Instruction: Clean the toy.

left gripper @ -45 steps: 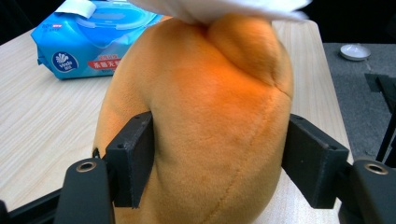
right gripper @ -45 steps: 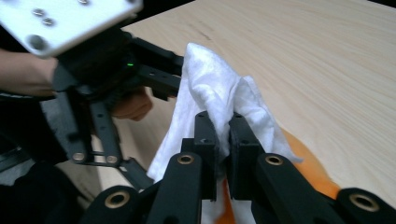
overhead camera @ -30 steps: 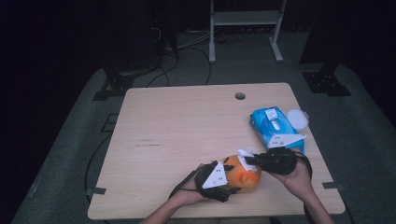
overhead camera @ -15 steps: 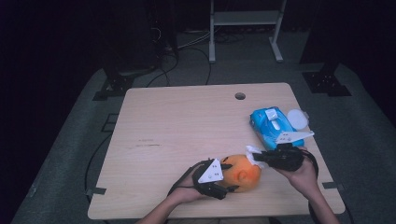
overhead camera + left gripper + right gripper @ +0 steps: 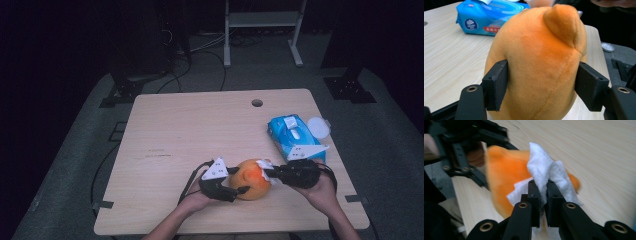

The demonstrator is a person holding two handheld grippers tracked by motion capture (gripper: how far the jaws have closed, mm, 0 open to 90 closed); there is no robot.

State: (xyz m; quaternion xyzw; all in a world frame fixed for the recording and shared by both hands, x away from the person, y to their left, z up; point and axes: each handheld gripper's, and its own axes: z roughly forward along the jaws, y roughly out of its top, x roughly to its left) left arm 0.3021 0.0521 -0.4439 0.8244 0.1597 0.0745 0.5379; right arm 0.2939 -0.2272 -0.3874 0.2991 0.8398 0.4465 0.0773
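Wooden table [image 5: 190, 130]: blue wipes pack [image 5: 292, 136] beside orange plush [image 5: 252, 179].

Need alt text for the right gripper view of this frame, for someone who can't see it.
The right gripper pinches a crumpled white wipe between its black jaws, against an orange plush toy on a wooden table. The left gripper grips the toy from the far side.
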